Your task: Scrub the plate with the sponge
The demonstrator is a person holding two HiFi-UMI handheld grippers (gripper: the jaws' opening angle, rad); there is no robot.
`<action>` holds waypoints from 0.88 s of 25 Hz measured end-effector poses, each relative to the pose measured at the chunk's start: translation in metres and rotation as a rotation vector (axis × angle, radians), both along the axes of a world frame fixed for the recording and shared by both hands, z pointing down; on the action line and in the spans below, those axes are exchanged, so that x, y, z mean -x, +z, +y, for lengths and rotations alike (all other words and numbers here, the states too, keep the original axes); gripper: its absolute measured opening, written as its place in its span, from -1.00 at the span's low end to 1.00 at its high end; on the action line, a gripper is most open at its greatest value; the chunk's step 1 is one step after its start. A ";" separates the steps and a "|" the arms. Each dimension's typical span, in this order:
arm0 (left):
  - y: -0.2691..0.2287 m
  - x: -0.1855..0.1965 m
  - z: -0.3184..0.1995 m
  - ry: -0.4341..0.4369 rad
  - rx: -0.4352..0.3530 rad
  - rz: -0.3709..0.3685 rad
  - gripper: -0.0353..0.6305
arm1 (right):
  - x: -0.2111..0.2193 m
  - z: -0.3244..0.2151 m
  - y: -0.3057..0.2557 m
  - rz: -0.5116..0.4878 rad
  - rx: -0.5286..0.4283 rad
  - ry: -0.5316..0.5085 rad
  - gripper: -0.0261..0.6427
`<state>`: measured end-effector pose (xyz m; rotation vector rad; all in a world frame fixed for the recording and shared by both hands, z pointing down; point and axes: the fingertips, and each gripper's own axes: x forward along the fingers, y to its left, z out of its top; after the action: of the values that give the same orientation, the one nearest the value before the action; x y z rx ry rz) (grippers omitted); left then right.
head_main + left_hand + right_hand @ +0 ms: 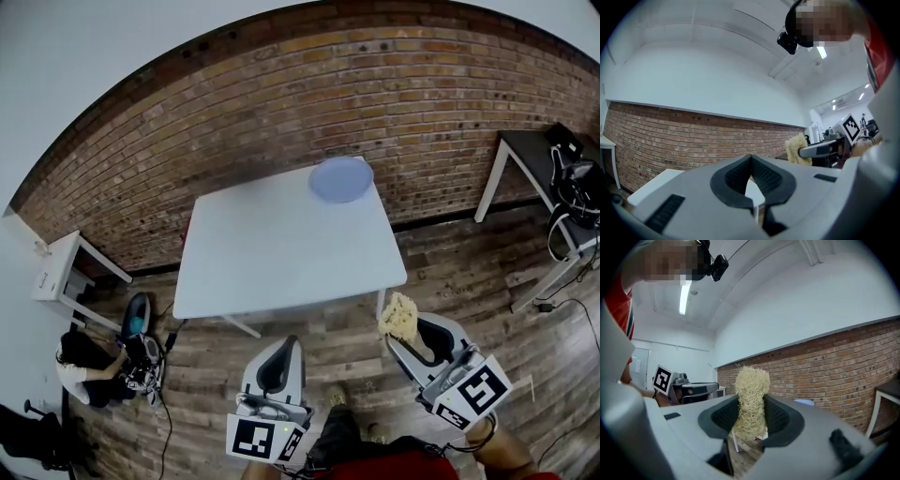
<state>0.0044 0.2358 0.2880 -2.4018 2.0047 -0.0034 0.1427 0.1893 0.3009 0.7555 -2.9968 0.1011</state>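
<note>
A pale blue plate (341,179) lies at the far right corner of the white table (281,253); a sliver of the plate (805,402) shows past my right jaws. My right gripper (405,330) is shut on a tan fibrous sponge (398,318), held in the air short of the table's near right corner. The sponge (751,401) stands upright between the pads. My left gripper (278,360) is shut on nothing, below the table's front edge. In the left gripper view the left gripper (751,174) has its pads pressed together, and the sponge (797,150) shows off to the right.
A brick wall (309,103) runs behind the table. A small white side table (66,272) stands at the left, a dark desk (553,178) with cables at the right. A seated person (89,366) and gear are on the wooden floor at the lower left.
</note>
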 end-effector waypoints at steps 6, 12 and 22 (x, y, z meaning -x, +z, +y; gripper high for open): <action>0.010 0.044 -0.077 0.050 -0.019 0.013 -0.86 | 0.039 -0.067 0.005 0.030 -0.017 0.061 -0.44; 0.023 0.103 -0.160 0.117 0.022 0.004 -0.86 | 0.099 -0.137 0.003 0.069 -0.007 0.124 -0.44; 0.041 0.156 -0.263 0.183 0.061 0.001 -0.86 | 0.150 -0.225 0.012 0.134 0.014 0.204 -0.44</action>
<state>-0.1512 -0.0273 0.3295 -2.6135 1.8035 -0.0630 -0.0078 -0.0356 0.3133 1.0222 -2.7838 0.0754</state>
